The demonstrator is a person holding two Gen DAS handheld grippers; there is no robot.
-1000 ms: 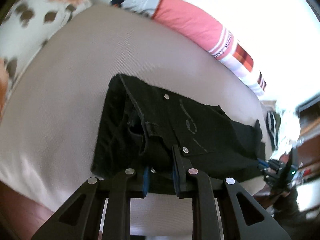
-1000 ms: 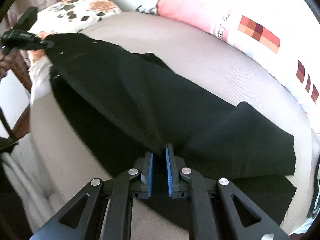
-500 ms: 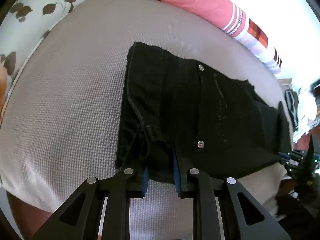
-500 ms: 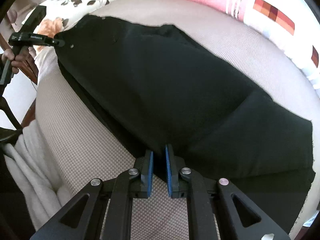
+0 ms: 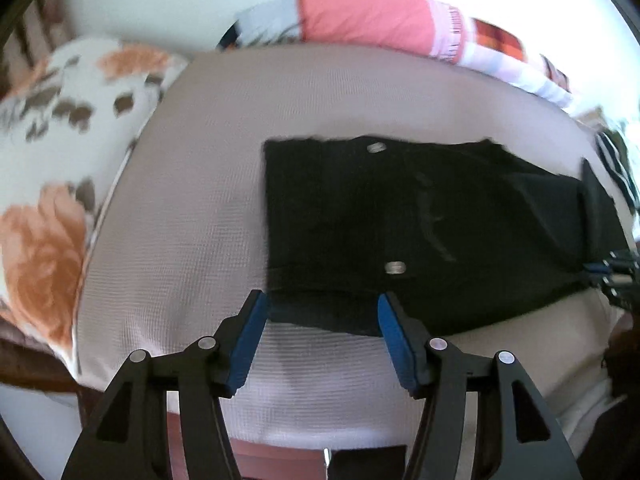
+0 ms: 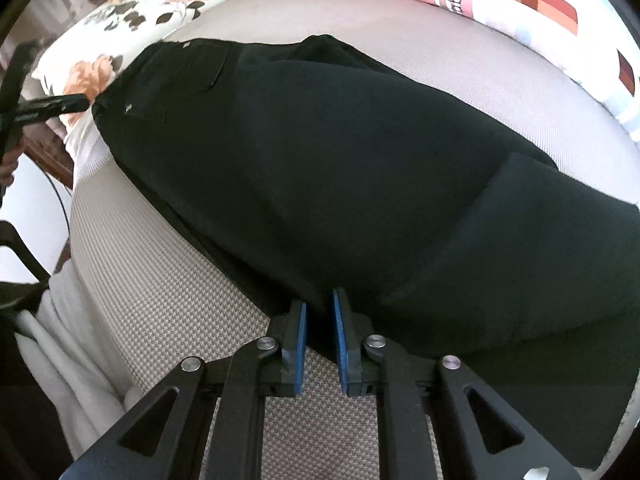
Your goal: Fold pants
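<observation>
Black pants (image 5: 420, 232) lie flat on a beige textured bed cover (image 5: 192, 220), folded lengthwise with the waist to the left and two metal rivets showing. My left gripper (image 5: 320, 304) is open, its blue pads just off the near waist edge, holding nothing. My right gripper (image 6: 320, 300) is shut on the near edge of the pants (image 6: 340, 168) at the leg. In the left wrist view the right gripper (image 5: 612, 276) shows at the far right edge, on the leg end.
A floral pillow (image 5: 60, 152) lies left of the cover. A pink and white striped blanket (image 5: 384, 16) lies along the back. In the right wrist view a white sheet (image 6: 68, 344) hangs off the bed's near left edge.
My left gripper has opened and let go of the waist edge, backing off a little. The pants have settled flat. My right gripper stays shut on the leg edge.
</observation>
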